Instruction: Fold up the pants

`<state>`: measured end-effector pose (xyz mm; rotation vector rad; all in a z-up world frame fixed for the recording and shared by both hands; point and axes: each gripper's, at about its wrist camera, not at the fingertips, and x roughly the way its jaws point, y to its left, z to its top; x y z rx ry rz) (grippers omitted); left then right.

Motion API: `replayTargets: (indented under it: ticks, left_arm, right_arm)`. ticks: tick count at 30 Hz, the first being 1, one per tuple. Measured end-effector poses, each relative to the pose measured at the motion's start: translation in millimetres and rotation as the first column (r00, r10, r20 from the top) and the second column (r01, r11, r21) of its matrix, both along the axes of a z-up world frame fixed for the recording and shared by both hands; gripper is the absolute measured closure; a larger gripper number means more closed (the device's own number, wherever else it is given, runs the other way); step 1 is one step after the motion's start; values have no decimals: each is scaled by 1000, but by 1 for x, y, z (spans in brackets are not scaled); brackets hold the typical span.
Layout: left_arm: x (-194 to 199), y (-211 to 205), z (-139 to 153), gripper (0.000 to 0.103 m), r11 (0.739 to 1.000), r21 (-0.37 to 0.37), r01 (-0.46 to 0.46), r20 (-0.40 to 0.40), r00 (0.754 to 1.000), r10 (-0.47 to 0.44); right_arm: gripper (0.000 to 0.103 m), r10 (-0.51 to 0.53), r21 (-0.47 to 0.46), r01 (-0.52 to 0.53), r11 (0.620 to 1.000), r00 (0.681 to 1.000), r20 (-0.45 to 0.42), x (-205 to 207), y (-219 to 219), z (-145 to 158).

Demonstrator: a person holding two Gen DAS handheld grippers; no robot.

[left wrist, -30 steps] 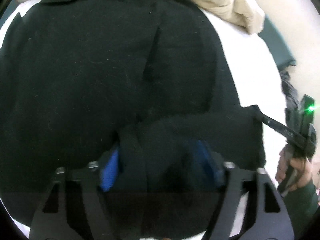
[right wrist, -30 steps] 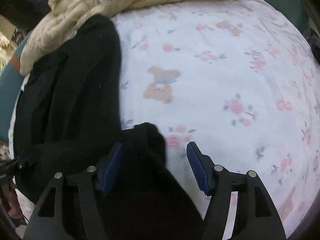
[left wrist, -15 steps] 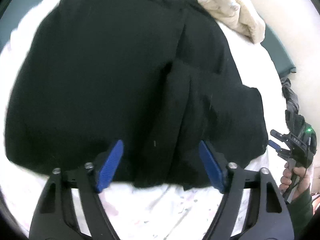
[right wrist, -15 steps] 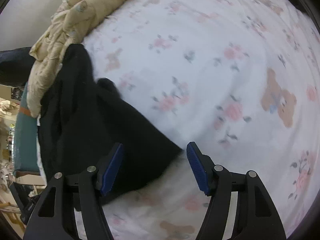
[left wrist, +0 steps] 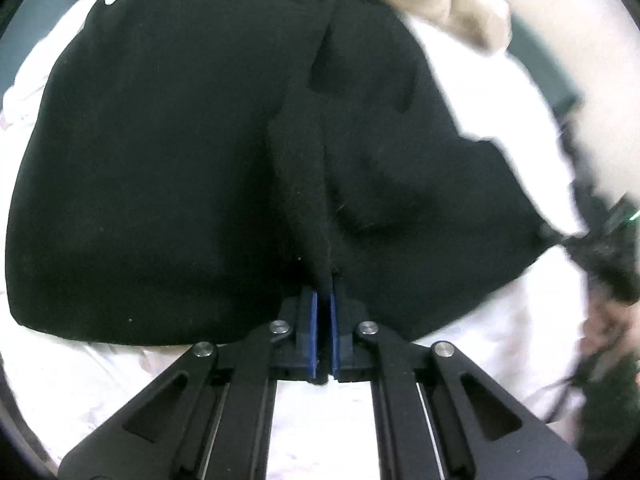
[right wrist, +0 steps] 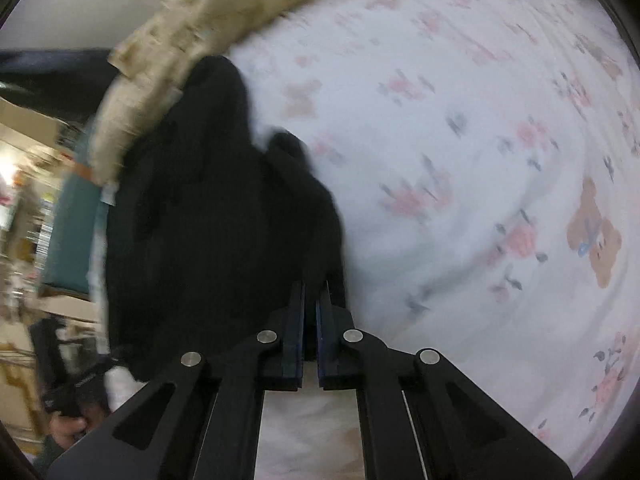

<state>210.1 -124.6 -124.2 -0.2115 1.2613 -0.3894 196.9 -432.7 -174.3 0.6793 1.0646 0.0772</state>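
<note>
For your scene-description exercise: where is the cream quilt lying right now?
The cream quilt is bunched at the far end of the bed, upper left in the right wrist view, against the top edge of the black pants on the floral sheet.

Soft room light is falling evenly, with no hard shadows. The white sheet (right wrist: 460, 128) is glaring a bit. The black pants (left wrist: 180, 168) are looking like one dark blob. Edges are bending round and smearing with blur.
</note>
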Motion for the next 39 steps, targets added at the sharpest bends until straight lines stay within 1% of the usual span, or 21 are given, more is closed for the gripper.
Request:
replayTargets:
  ticks: [4,6,10,12,15,17,18,20,21,22,23,24,25,26,27,28,30,31,32,35,39]
  left_arm:
    - [29,8,49,100,992,-122,-34,55,998,41]
    - [55,11,70,100,982,-180,-64,77,994,79]
    - [118,11,83,100,980,-163,-111,94,987,127]
    - [147,18,80,100,984,-126,-129,129,981,145]
    - [200,21,57,99,986,-49,-157,130,978,163]
    - [229,26,33,97,985,-13,-174,85,981,175]
    - [243,31,15,96,985,-15,-170,24,985,171]
    - [263,31,-13,84,987,-12,-161,-94,983,159]
    - [271,32,-21,63,987,10,-158,-115,981,158]
    - [275,36,-22,47,985,33,-169,-87,981,172]
    - [273,41,-17,41,981,45,-188,-43,981,190]
    - [271,47,-10,35,978,41,-206,11,979,205]
    - [267,52,-3,34,976,39,-214,62,975,211]
    - [261,56,9,34,973,90,-211,159,968,195]
    - [255,58,17,32,968,137,-210,234,956,174]
    - [243,60,27,22,961,184,-206,325,935,139]
    - [234,60,30,10,974,183,-136,368,928,60]
    - [227,58,27,10,983,178,-53,354,935,-13]
    - [229,56,22,10,982,188,-19,340,939,-46]
    - [223,42,1,10,960,277,54,310,940,-142]
    - [231,19,-7,10,947,311,78,338,922,-187]
  right_arm:
    - [99,-15,62,6,998,990,140,18,-3,57]
    - [99,-23,78,9,997,984,179,34,-5,75]
    - [99,-60,45,52,998,974,217,97,-6,105]
    - [99,-60,-8,64,998,975,213,129,-5,105]
    - [99,-85,-41,93,995,981,174,181,-11,84]
    - [99,-105,-93,120,988,984,147,217,-14,65]
    - [99,-112,-96,125,988,985,131,226,-15,57]
    - [94,-137,-77,142,987,989,60,254,-18,28]
    - [93,-145,-70,148,987,989,39,265,-18,17]
    - [92,-140,-59,141,988,990,29,272,-18,10]
    - [87,-131,-58,132,990,991,29,277,-17,7]
    - [74,-119,-68,121,990,992,38,280,-16,7]
    - [63,-88,-94,93,991,994,58,282,-13,9]
    - [38,-65,-111,73,991,995,76,281,-12,12]
    - [30,-34,-138,50,989,993,111,277,-11,18]
    - [30,-3,-176,30,984,989,149,272,-9,25]
    - [30,73,-247,-22,969,977,200,265,-5,34]
    - [30,127,-279,-68,958,972,200,262,0,36]
    - [30,182,-315,-116,942,965,188,260,4,35]
    - [30,223,-419,-151,895,966,128,259,6,22]
    - [30,154,-369,-115,922,985,80,266,-10,-2]
